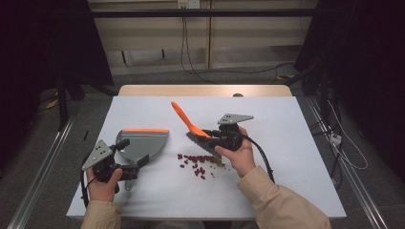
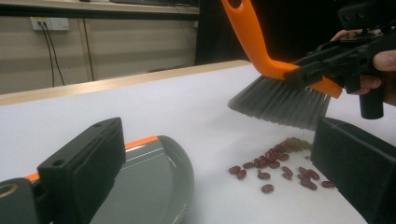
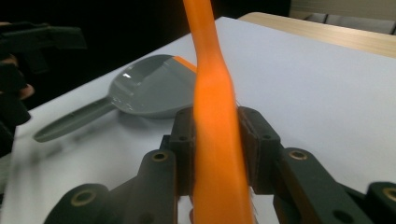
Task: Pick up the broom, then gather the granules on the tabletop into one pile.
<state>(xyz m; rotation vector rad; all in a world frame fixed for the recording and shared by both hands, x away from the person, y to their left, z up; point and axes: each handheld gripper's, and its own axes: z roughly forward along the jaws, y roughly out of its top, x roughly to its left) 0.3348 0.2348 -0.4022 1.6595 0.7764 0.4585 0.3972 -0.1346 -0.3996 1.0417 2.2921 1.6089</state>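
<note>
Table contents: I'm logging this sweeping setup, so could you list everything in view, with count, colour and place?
Brush: one, orange handle with grey bristles, lifted above the beans, clamped in the right gripper.
Dustpan: one, grey with an orange lip, flat on the table's left half.
Beans: a loose scatter, dark red, between dustpan and brush.
Table: one, white top with a wooden far edge.
Cables: several, black, on the floor and wall behind.
Left gripper: one, black, at the dustpan's handle; its grip can't be made out.
Right gripper: one, black, shut on the brush.
</note>
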